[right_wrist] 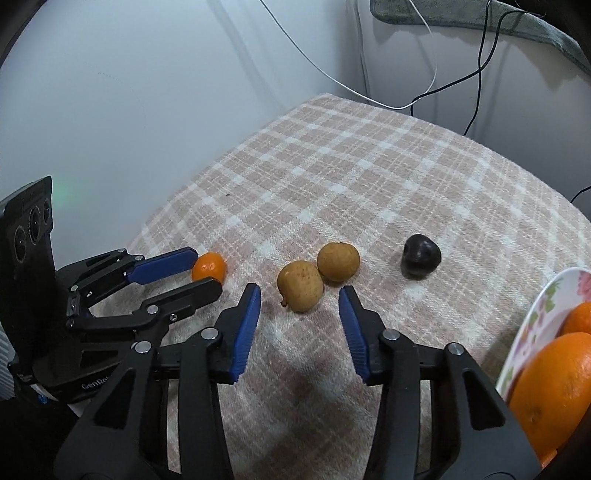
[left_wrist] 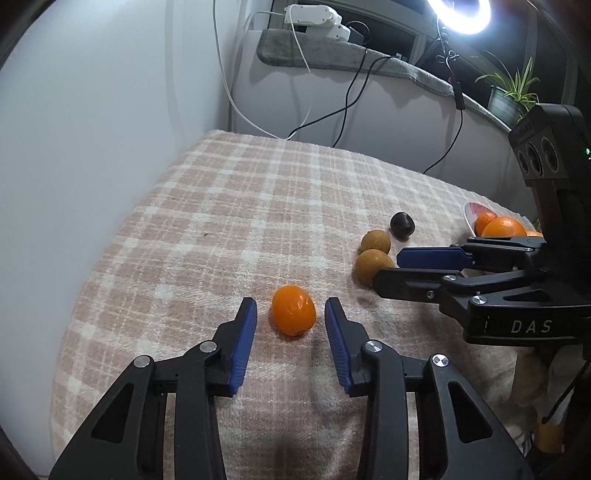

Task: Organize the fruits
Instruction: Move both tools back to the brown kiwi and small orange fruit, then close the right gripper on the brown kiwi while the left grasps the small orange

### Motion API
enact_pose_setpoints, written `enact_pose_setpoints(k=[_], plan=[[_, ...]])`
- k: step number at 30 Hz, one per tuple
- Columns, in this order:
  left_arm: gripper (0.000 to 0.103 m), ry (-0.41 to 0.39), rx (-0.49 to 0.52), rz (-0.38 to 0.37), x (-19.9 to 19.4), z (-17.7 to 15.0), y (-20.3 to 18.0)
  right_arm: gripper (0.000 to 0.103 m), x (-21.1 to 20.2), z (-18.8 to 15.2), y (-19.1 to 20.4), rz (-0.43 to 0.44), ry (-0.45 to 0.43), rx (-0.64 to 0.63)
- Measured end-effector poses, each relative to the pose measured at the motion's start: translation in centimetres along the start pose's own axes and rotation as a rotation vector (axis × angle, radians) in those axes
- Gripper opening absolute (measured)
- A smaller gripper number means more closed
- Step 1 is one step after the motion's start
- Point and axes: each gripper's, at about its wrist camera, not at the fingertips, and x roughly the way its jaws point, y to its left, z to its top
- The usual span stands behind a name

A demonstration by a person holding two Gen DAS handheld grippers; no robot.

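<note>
A small orange fruit (left_wrist: pixel 294 310) lies on the checked cloth between the tips of my open left gripper (left_wrist: pixel 291 308); the fingers stand apart from it on both sides. It also shows in the right wrist view (right_wrist: pixel 208 266). Two tan round fruits (right_wrist: pixel 301 285) (right_wrist: pixel 338 261) lie side by side just ahead of my open, empty right gripper (right_wrist: pixel 300 295). A dark round fruit (right_wrist: pixel 421 255) lies further right. A flowered plate (right_wrist: pixel 532 325) at the right edge holds oranges (right_wrist: pixel 554 384).
The checked cloth (left_wrist: pixel 258 206) covers a padded surface that drops off at the left and far edges by a white wall. Cables (left_wrist: pixel 347 99) hang behind it. A ring light (left_wrist: pixel 460 14) and a potted plant (left_wrist: pixel 513 92) stand at the back right.
</note>
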Motion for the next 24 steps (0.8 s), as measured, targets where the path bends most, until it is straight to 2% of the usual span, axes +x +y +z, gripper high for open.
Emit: enact_pose_setpoints(k=[5,12,17,24], plan=[[0.033,0.007,0.003,0.008,0.4,0.0,0.0,0.045,0.7,0.3,0.0,-0.005,0.009,-0.006],[0.025,0.010,0.008,0.012,0.6,-0.1,0.0,0.038,1.9,0.4,-0.2,-0.014,0.029,-0.012],[0.023,0.010,0.007,0.011,0.6,-0.1,0.1,0.029,2.2,0.4,-0.2,-0.015,0.031,-0.024],[0.022,0.001,-0.002,0.006,0.2,0.0,0.1,0.029,1.6,0.2,0.0,-0.011,0.024,-0.024]])
